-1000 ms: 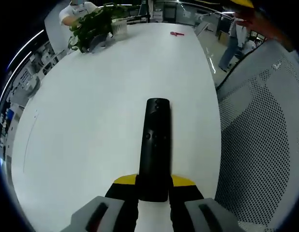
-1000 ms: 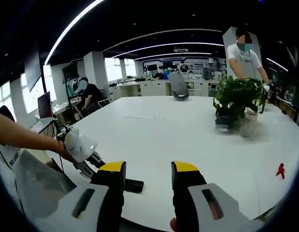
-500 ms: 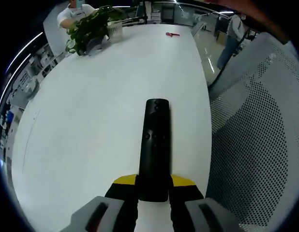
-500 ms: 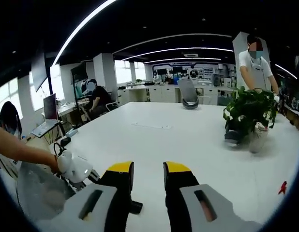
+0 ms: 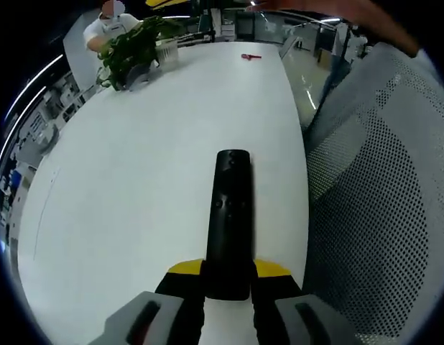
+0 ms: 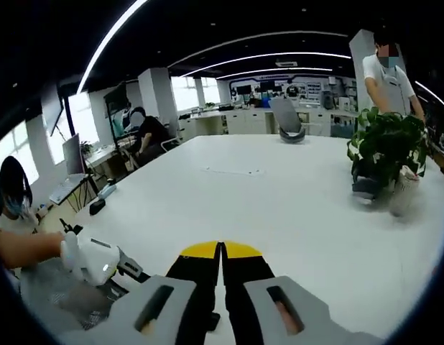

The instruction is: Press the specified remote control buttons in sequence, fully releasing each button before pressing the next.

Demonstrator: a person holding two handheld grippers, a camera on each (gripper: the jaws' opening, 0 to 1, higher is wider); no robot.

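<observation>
Over the white table (image 5: pixel 136 144), left gripper (image 5: pixel 228 277) clamps the remote (image 5: pixel 229 223); right gripper (image 6: pixel 222 260) closed.

Our right gripper (image 6: pixel 221 253) at lower centre, yellow-tipped jaws pressed together, we see the left gripper (image 6: pixel 100 262) at lower left, white table (image 6: pixel 279 201) across mid-frame, potted plant (image 6: pixel 389 151) at right, person (image 6: pixel 391 68) upper right.

One black remote (image 5: pixel 229 223), one potted plant (image 5: pixel 133 44) at eleven o'clock, one small red object (image 5: pixel 248 56), two grippers, three people.
</observation>
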